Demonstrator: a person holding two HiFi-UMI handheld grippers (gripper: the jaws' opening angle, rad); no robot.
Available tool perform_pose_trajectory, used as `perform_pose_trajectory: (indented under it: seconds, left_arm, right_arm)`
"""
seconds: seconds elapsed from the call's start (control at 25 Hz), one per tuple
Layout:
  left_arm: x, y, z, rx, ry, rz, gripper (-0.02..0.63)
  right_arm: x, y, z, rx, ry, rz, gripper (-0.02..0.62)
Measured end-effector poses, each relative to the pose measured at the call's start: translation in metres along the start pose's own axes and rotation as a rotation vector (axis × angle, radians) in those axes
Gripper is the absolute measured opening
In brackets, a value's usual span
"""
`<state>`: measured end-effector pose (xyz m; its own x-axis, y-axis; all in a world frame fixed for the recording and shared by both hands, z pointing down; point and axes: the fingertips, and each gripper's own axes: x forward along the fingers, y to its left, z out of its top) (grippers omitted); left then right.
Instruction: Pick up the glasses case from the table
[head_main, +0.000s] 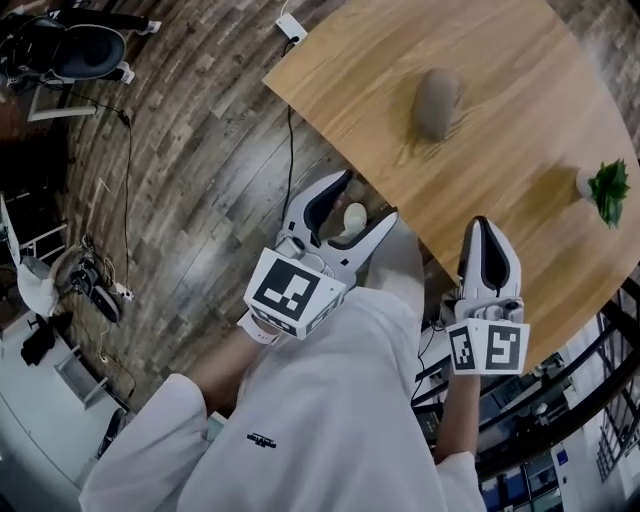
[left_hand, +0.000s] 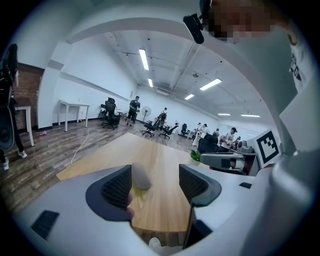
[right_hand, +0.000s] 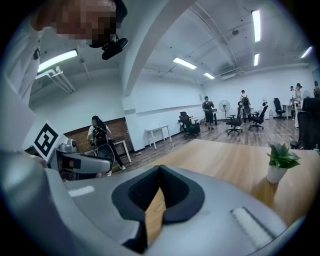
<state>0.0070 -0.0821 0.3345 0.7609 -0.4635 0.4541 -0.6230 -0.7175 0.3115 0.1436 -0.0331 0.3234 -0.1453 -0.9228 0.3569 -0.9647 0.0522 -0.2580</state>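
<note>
The glasses case (head_main: 437, 103) is a grey oval pod lying on the round wooden table (head_main: 520, 60), well beyond both grippers. In the left gripper view the glasses case (left_hand: 141, 176) shows far off, just inside the left jaw. My left gripper (head_main: 368, 195) hangs at the table's near edge, partly over the floor; my left gripper (left_hand: 155, 185) is open with nothing between its fingers. My right gripper (head_main: 481, 226) is over the near edge further right. In its own view my right gripper (right_hand: 160, 169) is shut, with nothing in it.
A small potted plant (head_main: 607, 190) in a white pot stands on the table to the right of the case; the plant (right_hand: 280, 162) also shows in the right gripper view. Cables (head_main: 290, 150) run over the plank floor left of the table. Office chairs and people are far behind.
</note>
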Motion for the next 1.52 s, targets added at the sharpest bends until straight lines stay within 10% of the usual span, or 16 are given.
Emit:
perform_pose_trajectory:
  seconds: [1.52]
  left_arm:
    - [0.182, 0.049, -0.094, -0.082, 0.086, 0.251, 0.335]
  right_arm:
    - [0.082, -0.083, -0.079, 0.007, 0.131, 0.079, 0.011]
